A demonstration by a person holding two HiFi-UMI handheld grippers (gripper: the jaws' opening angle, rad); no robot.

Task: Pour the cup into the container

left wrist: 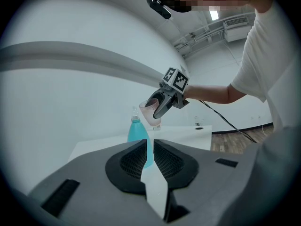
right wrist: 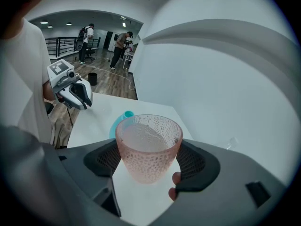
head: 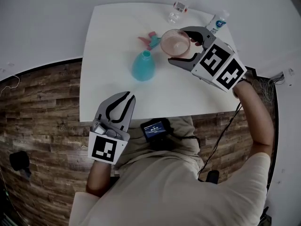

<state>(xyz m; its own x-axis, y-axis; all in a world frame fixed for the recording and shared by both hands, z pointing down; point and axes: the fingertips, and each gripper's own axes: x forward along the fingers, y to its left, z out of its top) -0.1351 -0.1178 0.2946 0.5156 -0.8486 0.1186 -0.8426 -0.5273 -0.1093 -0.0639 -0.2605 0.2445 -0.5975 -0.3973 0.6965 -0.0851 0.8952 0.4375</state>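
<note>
White surface (head: 108, 93) over a wood-plank floor fills the head view. On it, about midway between the left and right edges, stands the teal container (head: 143, 67), open neck up. Toward the far edge from it lies a small pink-and-teal piece (head: 150, 39), and two clear bottles (head: 180, 4) stand along the far edge toward the far right corner. The right hand-held gripper (head: 178, 46) holds the pink cup (head: 175, 42) in the air, just beyond and to the right of the container's neck. The left hand-held gripper (head: 128, 98) hangs at the near edge, its jaws pressed together on nothing.

From the left gripper view, the left hand-held gripper (left wrist: 149, 149) shows dark pads drawn together, with only a sliver of the container (left wrist: 137, 131) visible past them. Above the container, the cup (left wrist: 149, 111) tilts a little in the right hand-held gripper (left wrist: 162, 105).

From the right gripper view, the right hand-held gripper (right wrist: 148, 161) pinches the dimpled cup (right wrist: 148, 149) from both sides, pads against its wall. The container (right wrist: 121, 119) peeks out behind the cup's left rim. The left hand-held gripper (right wrist: 77, 93) sits at the surface's edge, and two people (right wrist: 121, 46) stand far back in the room.
</note>
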